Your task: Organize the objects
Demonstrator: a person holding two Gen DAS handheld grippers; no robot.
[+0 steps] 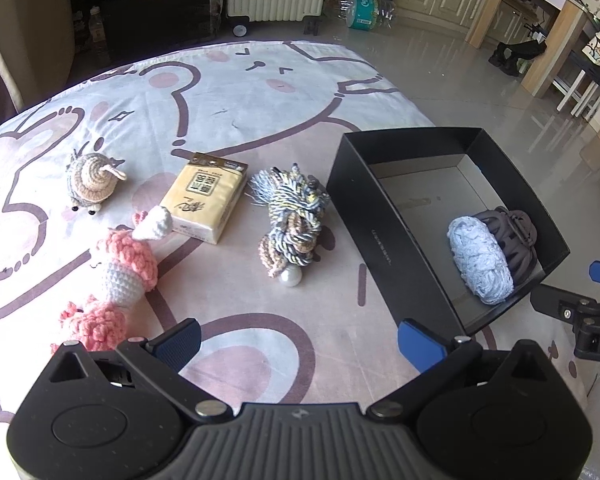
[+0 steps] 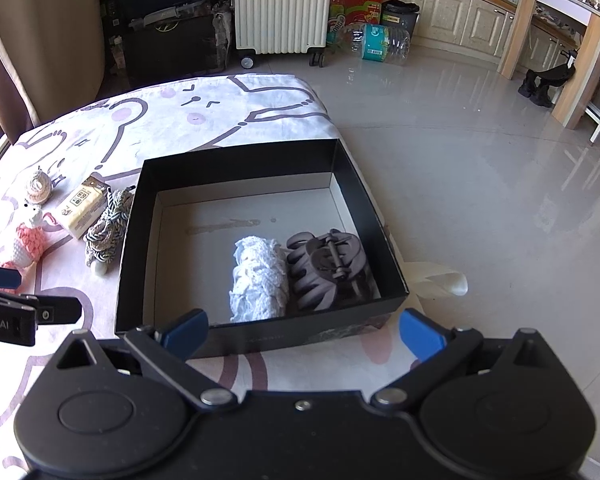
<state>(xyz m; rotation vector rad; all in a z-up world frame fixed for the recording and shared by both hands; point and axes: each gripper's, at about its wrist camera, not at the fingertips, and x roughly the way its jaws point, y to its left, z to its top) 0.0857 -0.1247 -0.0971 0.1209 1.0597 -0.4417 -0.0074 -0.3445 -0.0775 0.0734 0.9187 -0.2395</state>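
Observation:
A black box (image 1: pixel 360 208) (image 2: pixel 236 164) sits at the right of the cloth-covered table and holds a pale blue yarn bundle (image 1: pixel 480 260) (image 2: pixel 258 280) beside a dark grey hair claw (image 1: pixel 514 236) (image 2: pixel 326 266). Left of the box lie a braided rope tassel with a pearl (image 1: pixel 292 220) (image 2: pixel 108 232), a yellow tissue pack (image 1: pixel 206 196) (image 2: pixel 82 206), a pink and white crochet doll (image 1: pixel 120 272) (image 2: pixel 28 240) and a grey-beige crochet snail (image 1: pixel 94 178) (image 2: pixel 39 188). My left gripper (image 1: pixel 300 346) is open above bare cloth, near the tassel. My right gripper (image 2: pixel 304 334) is open at the box's near wall.
The table's cartoon-print cloth (image 1: pixel 228 96) ends near the box's right side, with shiny floor (image 2: pixel 480 168) beyond. A white radiator on wheels (image 2: pixel 282 4), water bottles (image 2: pixel 380 42) and cabinets stand far back. A white strap (image 2: pixel 440 280) hangs off the table edge by the box.

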